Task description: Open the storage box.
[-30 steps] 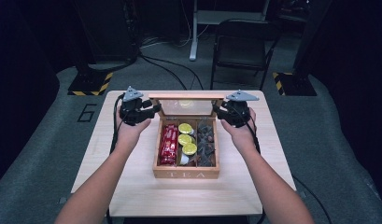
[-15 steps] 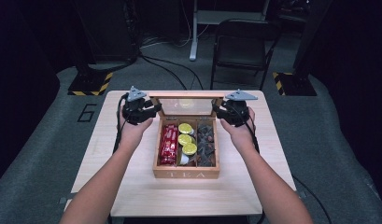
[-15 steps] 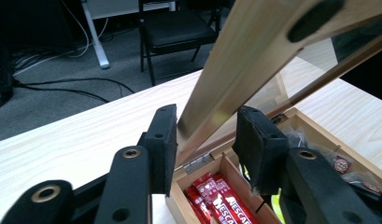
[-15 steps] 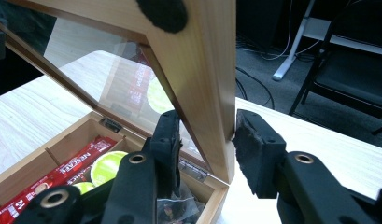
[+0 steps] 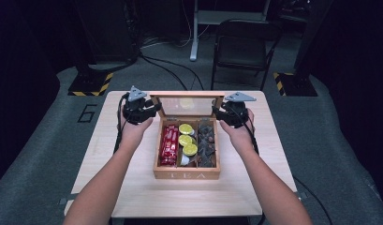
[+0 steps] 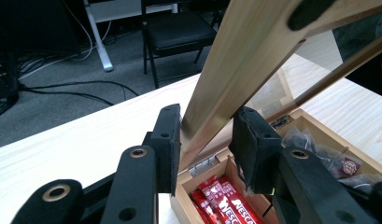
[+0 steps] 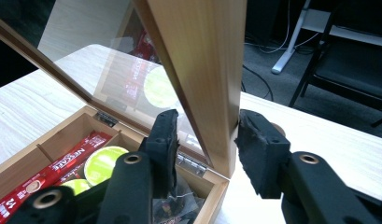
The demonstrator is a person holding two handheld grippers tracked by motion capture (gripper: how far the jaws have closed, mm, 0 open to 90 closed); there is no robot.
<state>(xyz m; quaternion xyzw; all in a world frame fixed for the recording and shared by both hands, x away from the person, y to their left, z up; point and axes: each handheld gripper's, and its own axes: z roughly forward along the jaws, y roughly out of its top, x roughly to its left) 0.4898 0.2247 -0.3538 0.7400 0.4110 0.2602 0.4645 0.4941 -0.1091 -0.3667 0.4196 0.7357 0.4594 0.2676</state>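
Between the two pairs of jaws: the raised glass-paned lid (image 5: pixel 184 106) of a wooden tea box (image 5: pixel 186 174), standing up from the box's far edge on a light wooden table (image 5: pixel 133 197).

Left gripper (image 6: pixel 206 135): held at the lid's left side frame. Its jaws have just been closing, and that wooden frame stands between them. The left pad lies against the wood. The right pad sits at the frame's other face, though I cannot tell if it presses there.

Below the left jaws: a metal hinge (image 6: pixel 201 164) at the box's back corner, and nearer the camera red stick packets (image 6: pixel 224 203) in the box's end compartment.

Beyond its right jaw: dark wrapped tea bags (image 6: pixel 328 156) in the far compartment.

Box from above: red packets on the left, green-topped capsules (image 5: pixel 187 139) in the middle, dark bags on the right, all between the two hands.

Right gripper (image 7: pixel 206 135): held at the lid's right side frame. Its jaws have just been opening, and the frame stands between them. The right pad touches the frame's outer corner, and the left pad stands just off the inner face beside the glass.

Below the right jaws: a second hinge (image 7: pixel 191 164), with a green capsule (image 7: pixel 104 161) left of the left jaw.
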